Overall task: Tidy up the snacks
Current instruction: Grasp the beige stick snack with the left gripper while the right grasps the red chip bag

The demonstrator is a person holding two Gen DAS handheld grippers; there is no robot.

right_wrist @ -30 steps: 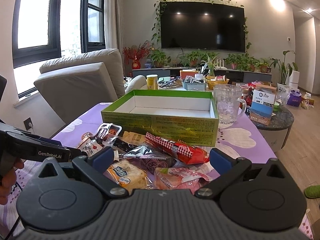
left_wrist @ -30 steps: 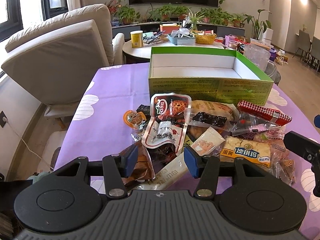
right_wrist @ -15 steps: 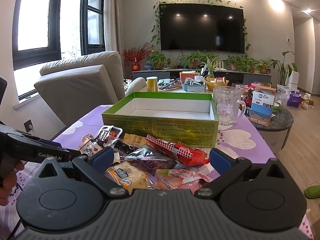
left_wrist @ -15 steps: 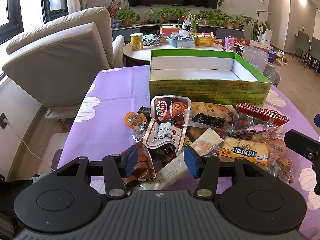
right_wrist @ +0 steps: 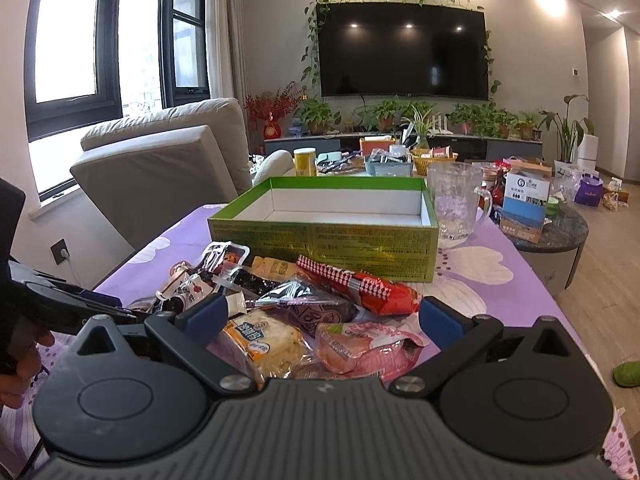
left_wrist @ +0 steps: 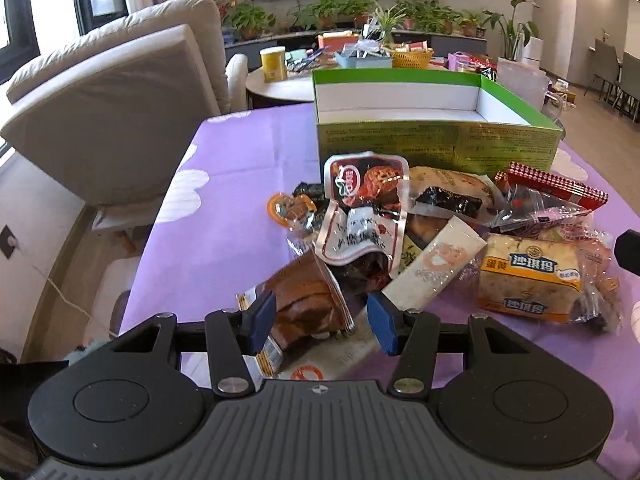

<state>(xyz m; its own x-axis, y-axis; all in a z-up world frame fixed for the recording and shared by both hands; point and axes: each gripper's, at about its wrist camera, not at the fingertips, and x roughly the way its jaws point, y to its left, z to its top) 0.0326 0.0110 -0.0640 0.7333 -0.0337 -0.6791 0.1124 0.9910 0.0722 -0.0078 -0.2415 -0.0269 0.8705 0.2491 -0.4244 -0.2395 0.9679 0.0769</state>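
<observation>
I am holding my left gripper (left_wrist: 320, 322) low over the near edge of a heap of wrapped snacks on the purple flower-print counter (left_wrist: 224, 216), its jaws standing well apart and gripping nothing. A brown, clear-wrapped snack packet (left_wrist: 308, 296) is lying right between the blue pads, its long axis running from about 7 toward 1 o'clock, roughly along my pointing line (so closing should catch its narrow width). Whether either pad is already touching the wrapper, I cannot tell. My right gripper (right_wrist: 322, 316) is hovering over the other side of the heap, jaws spread wide and empty, above a yellow-labelled cake bar (right_wrist: 260, 338) and a pink sausage packet (right_wrist: 362, 350). The empty green cardboard box (left_wrist: 436, 148) is sitting at 12 o'clock beyond the heap. The left hand looks nearer to a grasp.
</observation>
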